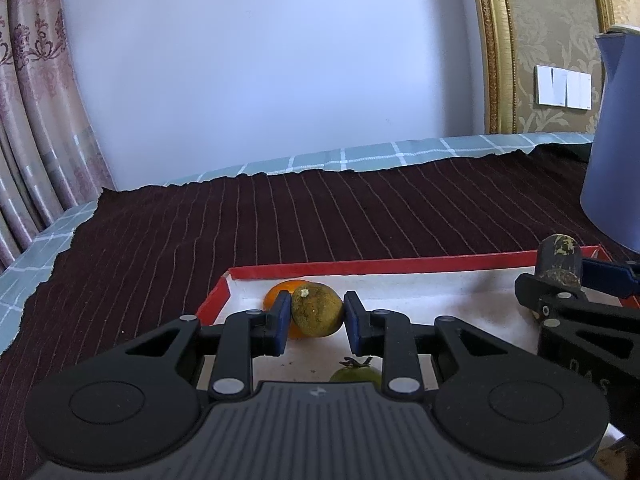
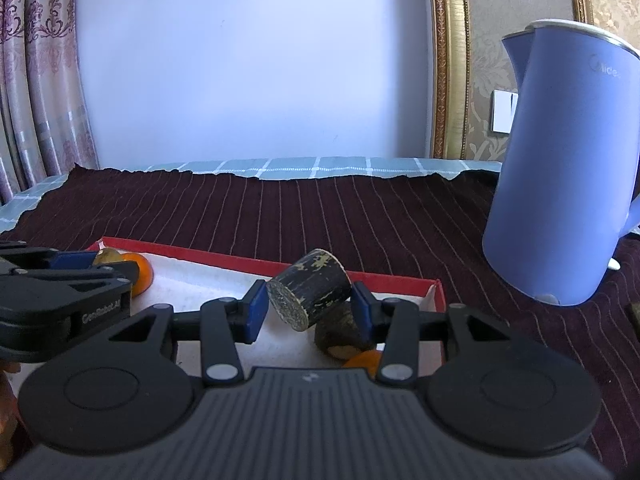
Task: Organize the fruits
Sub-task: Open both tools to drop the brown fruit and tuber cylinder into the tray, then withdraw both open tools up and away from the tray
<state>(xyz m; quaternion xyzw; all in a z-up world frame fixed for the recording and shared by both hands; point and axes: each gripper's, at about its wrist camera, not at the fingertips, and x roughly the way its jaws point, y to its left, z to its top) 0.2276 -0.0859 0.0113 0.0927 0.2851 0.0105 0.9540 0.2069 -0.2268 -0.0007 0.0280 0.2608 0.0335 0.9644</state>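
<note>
A: What is the left gripper (image 1: 316, 317) doing?

B: Its blue pads are pinching a mottled green-brown citrus fruit (image 1: 317, 310), holding it over the far left corner of the red-rimmed tray (image 1: 400, 266). An orange fruit (image 1: 276, 298) is lying just behind it, partly hidden by the left pad.

A: And the right gripper (image 2: 309, 307)?

B: It is clamping a dark cut piece of cane (image 2: 310, 289), tilted, with its pale cut face (image 2: 286, 307) turning toward the camera. A second dark piece (image 2: 340, 334) is lying in the tray below it, touching another orange fruit (image 2: 366, 362) at the near edge.

A: Anything else in the tray?

B: A green tomato (image 1: 357, 374) (half hidden behind the left tool's body) is sitting on the white lining. The tray is resting on a dark striped cloth (image 2: 340, 216), and a blue kettle (image 2: 560, 160) is standing well apart on the right.
</note>
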